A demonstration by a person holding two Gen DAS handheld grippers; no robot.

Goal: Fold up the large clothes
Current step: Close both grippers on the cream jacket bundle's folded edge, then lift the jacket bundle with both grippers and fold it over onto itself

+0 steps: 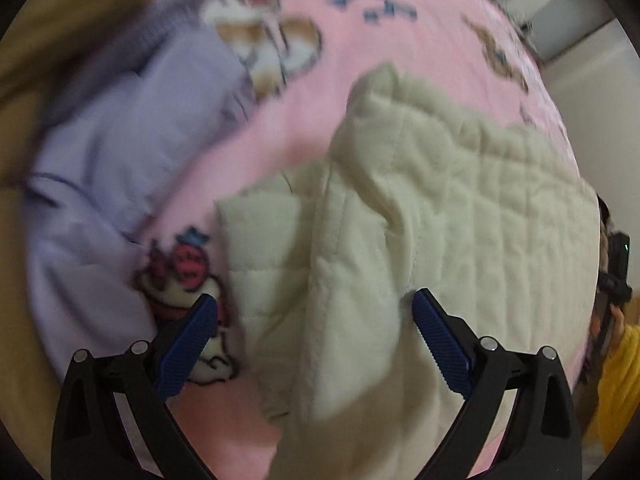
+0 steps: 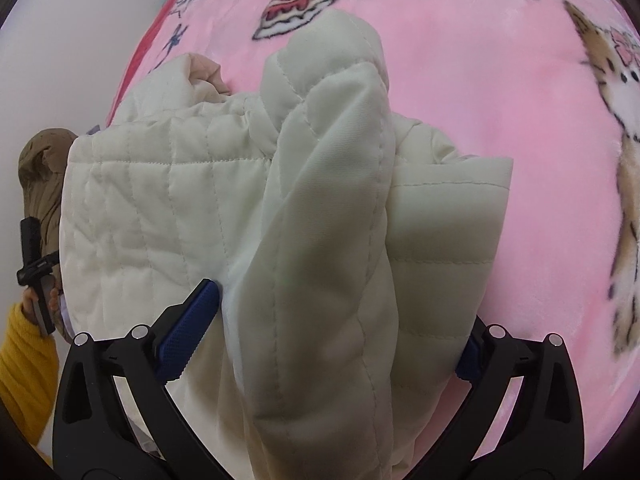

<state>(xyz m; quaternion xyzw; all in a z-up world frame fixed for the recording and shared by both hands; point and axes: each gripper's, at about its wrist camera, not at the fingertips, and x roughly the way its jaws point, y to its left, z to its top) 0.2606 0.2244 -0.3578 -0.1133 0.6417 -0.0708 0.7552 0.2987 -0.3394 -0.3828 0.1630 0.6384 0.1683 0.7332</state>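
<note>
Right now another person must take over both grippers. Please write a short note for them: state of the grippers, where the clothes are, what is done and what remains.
Left gripper: open, a fold of the cream quilted jacket between its fingers, not clamped.
Right gripper: open, astride a raised fold of the same jacket.
The jacket lies bunched on the pink blanket; a lilac garment lies beside it.
Done: the jacket is partly gathered, not neat.
Left: flatten it and finish folding; the lilac garment looks unfolded.

The quilted jacket [image 1: 460,208] lies on the blanket [image 1: 340,60] (another garment [image 1: 120,152] to its left).
</note>
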